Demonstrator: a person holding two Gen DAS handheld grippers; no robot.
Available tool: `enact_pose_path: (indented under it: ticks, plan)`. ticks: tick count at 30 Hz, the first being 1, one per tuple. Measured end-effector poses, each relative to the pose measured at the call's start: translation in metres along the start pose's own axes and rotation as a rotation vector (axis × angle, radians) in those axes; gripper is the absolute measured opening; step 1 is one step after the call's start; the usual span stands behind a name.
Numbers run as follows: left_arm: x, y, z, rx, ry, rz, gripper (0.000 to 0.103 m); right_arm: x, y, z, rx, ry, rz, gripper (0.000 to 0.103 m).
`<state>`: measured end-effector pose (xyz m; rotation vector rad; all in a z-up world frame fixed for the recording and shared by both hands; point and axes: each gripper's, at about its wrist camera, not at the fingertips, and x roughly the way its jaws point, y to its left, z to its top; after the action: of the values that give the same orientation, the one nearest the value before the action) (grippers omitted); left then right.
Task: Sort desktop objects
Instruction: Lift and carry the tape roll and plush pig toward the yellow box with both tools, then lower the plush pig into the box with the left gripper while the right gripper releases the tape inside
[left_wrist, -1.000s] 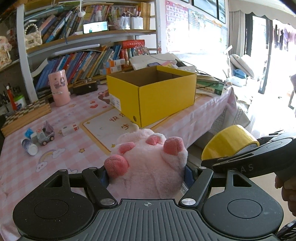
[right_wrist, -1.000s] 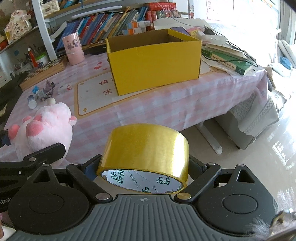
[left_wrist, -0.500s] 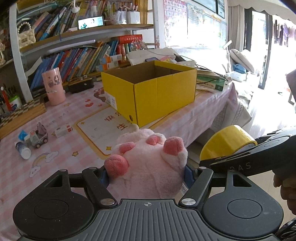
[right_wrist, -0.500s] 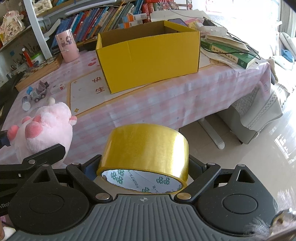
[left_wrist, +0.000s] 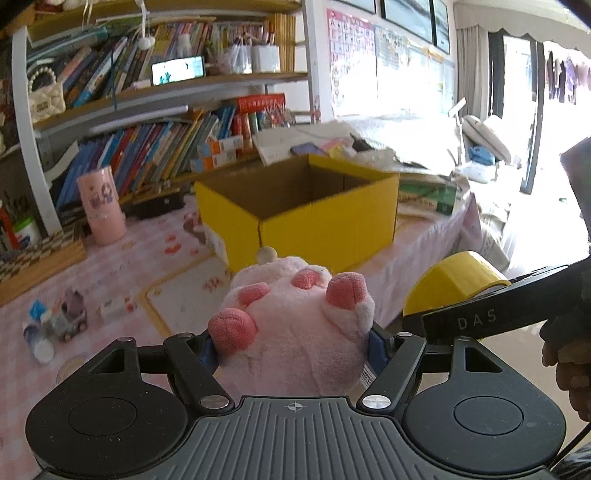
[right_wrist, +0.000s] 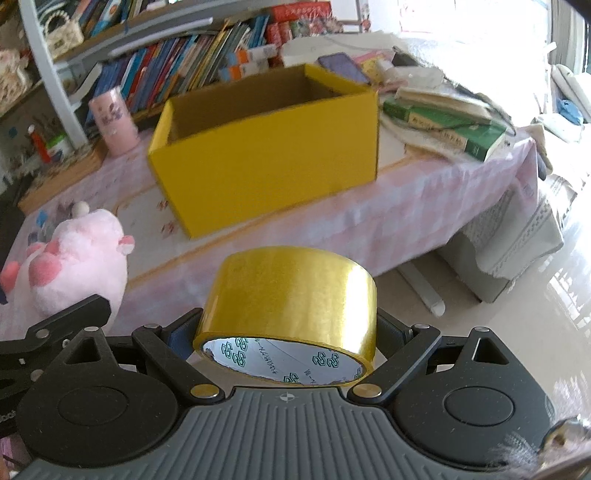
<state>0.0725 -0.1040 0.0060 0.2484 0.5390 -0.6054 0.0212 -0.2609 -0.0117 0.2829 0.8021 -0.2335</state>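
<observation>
Claws tilt downward: left claw pinching pink plush, right claw pinching tape roll.

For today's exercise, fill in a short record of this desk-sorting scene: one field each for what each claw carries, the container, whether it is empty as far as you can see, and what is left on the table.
Left claw: shut on a pink plush toy
Right claw: shut on a roll of yellow tape
Container: open yellow box on the pink checked tablecloth
Box contents: none visible; the floor of the box is hidden
Left on table: toy car, small bottle, pink cup, green book
</observation>
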Motion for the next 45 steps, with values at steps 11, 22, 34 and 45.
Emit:
enact_pose_path:
  ticks: [11,22,34,45]
  plan:
    - [0.036,-0.007,0.067,-0.069,-0.1,-0.015,0.074,-0.002,-0.029,0.093,-0.073,-0.172,0.046,0.093]
    - [0.095,-0.013,0.118,-0.048,-0.118,0.091,0.074,0.036,-0.042,0.181,-0.264,-0.268,0.141,0.093]
    - [0.175,-0.003,0.12,-0.061,0.081,0.136,0.074,0.133,-0.006,0.226,-0.784,-0.105,0.215,0.093]
    - [0.206,0.007,0.114,-0.103,0.216,0.113,0.075,0.212,0.02,0.239,-1.008,0.168,0.23,0.093]
